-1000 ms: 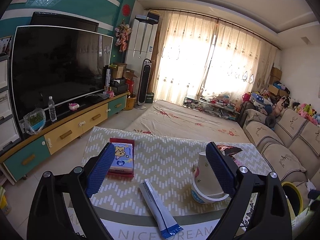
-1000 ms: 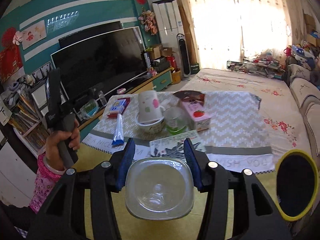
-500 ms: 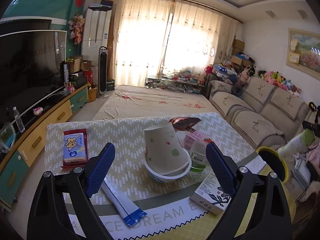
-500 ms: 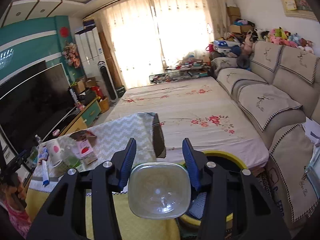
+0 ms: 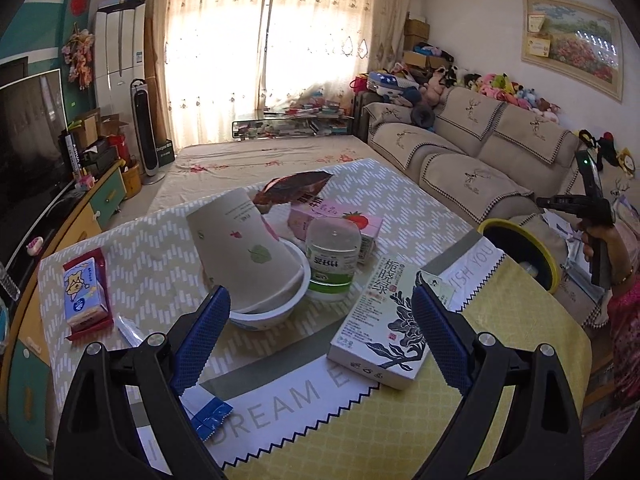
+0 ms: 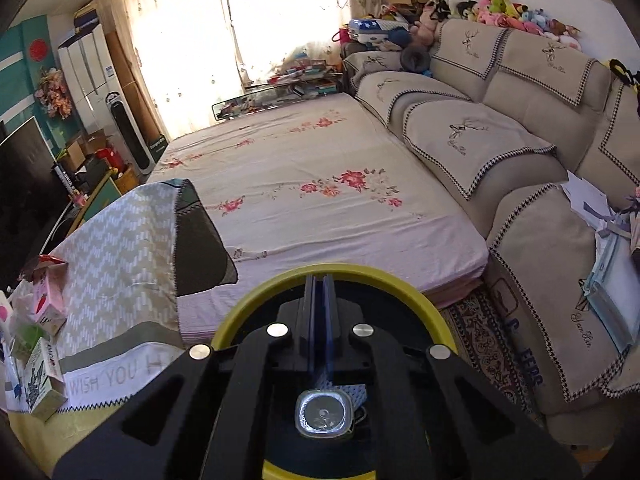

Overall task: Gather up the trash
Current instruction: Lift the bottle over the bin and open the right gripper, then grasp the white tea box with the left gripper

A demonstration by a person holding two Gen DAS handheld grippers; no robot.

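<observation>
Litter crowds the worktop [image 5: 400, 208]; a clear tub [image 6: 323, 414] lies in the yellow-rimmed bin [image 6: 256, 300].

Left to right: tissue packet [image 5: 82, 294], tipped paper cup [image 5: 244, 252] in a bowl [image 5: 276, 308], green-white jar [image 5: 332, 260], tea box [image 5: 384, 320]. The left gripper [image 5: 320, 332] stands wide open, empty; its fingers [image 5: 200, 334] partly hide a blue sachet [image 5: 210, 414]. The right gripper [image 6: 319, 292], just closed, is empty above the bin.

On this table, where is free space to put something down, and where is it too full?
Free: the yellow cloth near the left gripper, and the zigzag cloth between the tissue pack and paper cup. Crowded: the middle, around the bowl, bottle and boxes.
</observation>
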